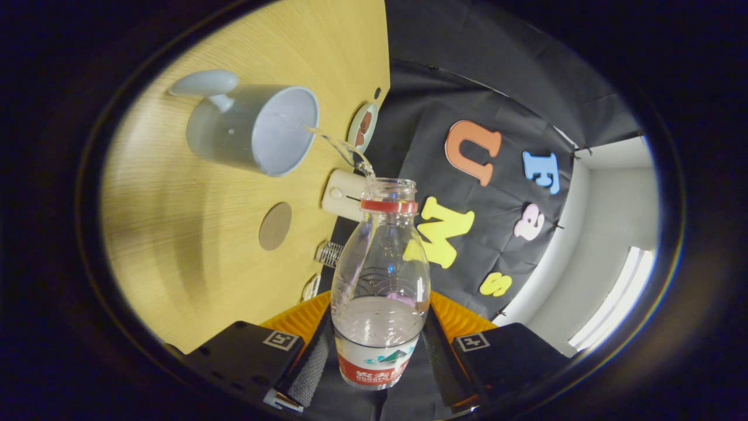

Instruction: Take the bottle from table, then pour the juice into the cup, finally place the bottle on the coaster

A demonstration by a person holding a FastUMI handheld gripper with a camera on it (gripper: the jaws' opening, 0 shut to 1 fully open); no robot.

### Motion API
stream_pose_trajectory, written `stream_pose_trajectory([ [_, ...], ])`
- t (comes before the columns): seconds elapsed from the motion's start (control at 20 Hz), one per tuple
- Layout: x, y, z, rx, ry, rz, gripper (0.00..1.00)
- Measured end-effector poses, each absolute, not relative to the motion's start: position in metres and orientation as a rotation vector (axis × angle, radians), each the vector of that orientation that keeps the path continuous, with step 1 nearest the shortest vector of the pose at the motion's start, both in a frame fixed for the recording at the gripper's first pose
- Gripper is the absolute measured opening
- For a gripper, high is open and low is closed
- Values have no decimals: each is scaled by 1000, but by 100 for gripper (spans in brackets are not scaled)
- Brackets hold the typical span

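My gripper (374, 356) clamps the tilted bottle (380, 275), its stream (345, 151) entering the cup (251, 128) near the table (175, 234) edge.

I see the bottle (380, 280) as clear, glossy plastic, smooth and ribbed faintly round its shoulder, with a glossy printed label wrapped about its lower body and a plastic ring at the neck. The hand-held gripper (377, 356) presses it from both sides; I make out a woven, rough texture on the fingers (310, 365). The cup (251, 128) looks to me like matt, smooth ceramic or plastic; I cannot tell which. The bench (193, 245) shows pale wood grain with a satin finish. The coaster (275, 226) on it looks flat and matt, its material unclear to me.
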State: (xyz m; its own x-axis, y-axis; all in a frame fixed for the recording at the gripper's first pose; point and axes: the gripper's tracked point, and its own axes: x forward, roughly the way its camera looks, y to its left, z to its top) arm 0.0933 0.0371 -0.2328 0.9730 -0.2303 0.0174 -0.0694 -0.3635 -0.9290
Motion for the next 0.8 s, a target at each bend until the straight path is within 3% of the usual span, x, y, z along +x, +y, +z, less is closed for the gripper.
stream_pose_trajectory([
  [0.8,89,46,-214,-2031,164,-208,83],
])
